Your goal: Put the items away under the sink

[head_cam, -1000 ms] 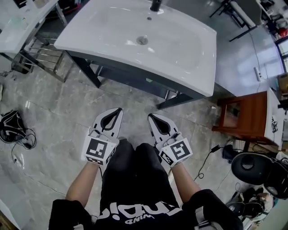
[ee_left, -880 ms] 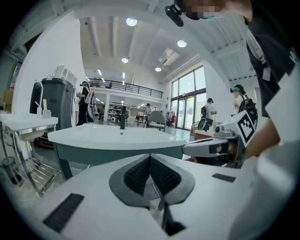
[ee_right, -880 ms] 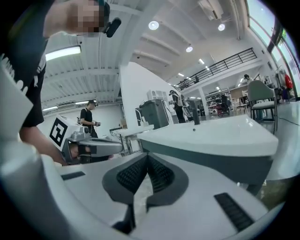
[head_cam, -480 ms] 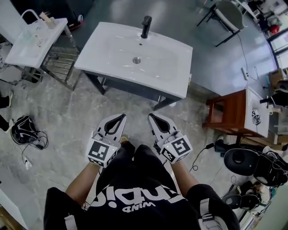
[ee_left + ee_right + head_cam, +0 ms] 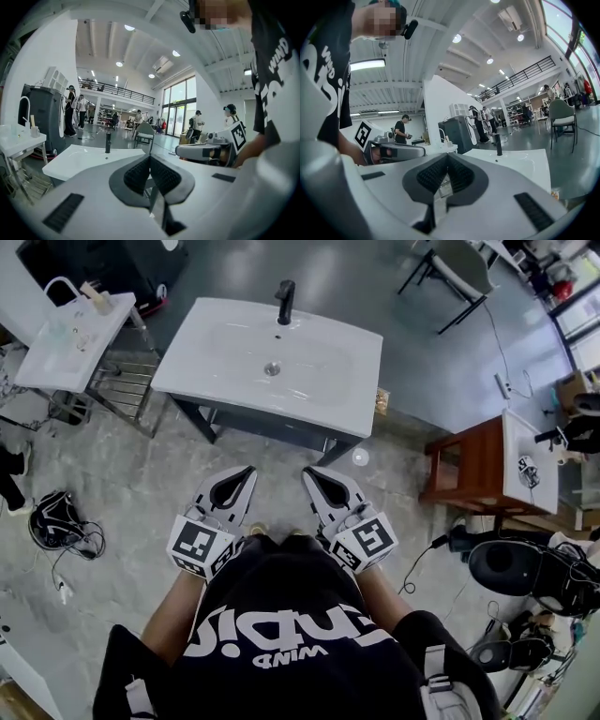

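Left gripper (image 5: 246, 474) and right gripper (image 5: 309, 474) held low at the waist, jaws together on nothing, likely parked before approach; sink (image 5: 352, 404) well ahead of both tips, small round object (image 5: 361, 457) on floor ahead-right, possibly an item.

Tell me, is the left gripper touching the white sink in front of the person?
Apart. The head view shows a strip of floor between the left gripper and the front edge of the sink.

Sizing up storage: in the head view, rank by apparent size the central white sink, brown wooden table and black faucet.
Largest: central white rectangular sink; then brown wooden table; smallest: black faucet.
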`<move>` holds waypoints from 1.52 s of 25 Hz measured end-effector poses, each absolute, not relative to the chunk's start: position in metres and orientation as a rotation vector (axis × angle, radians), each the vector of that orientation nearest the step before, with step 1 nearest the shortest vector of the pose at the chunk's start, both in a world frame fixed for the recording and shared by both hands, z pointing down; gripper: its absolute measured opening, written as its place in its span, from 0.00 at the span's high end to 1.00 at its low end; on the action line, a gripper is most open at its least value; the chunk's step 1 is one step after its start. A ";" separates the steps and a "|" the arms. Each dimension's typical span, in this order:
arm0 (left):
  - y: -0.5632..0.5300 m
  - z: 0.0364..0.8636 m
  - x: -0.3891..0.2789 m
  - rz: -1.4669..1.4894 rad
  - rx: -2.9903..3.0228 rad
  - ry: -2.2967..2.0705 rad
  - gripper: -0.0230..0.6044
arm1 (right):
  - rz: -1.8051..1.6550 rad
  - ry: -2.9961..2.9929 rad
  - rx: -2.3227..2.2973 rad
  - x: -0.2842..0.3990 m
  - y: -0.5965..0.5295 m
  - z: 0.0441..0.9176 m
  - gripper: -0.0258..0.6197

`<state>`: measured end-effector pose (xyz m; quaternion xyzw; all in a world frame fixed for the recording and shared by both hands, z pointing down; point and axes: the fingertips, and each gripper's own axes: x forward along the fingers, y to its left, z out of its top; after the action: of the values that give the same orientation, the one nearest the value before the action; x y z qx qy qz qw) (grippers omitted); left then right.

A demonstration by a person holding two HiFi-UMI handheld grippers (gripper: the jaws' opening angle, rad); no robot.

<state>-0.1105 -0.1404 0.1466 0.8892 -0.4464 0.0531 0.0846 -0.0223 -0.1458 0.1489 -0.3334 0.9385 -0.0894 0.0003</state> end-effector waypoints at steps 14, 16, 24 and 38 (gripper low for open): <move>-0.141 0.109 -0.085 0.104 2.749 -1.399 0.93 | -0.213 2.905 -1.120 0.023 -0.154 0.133 0.93; -0.142 0.108 -0.083 0.108 2.755 -1.409 0.93 | -0.203 2.897 -1.133 0.025 -0.155 0.131 0.93; -0.142 0.106 -0.078 0.117 2.750 -1.425 0.93 | -0.199 2.879 -1.148 0.031 -0.152 0.127 0.93; -0.133 0.100 -0.072 0.153 2.745 -1.447 0.93 | -0.200 2.856 -1.177 0.043 -0.146 0.126 0.93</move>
<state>-0.0723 -0.1335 0.1001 0.8834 -0.4657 0.0491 0.0173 0.0429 -0.1459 0.1262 -0.3800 0.9224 -0.0646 0.0233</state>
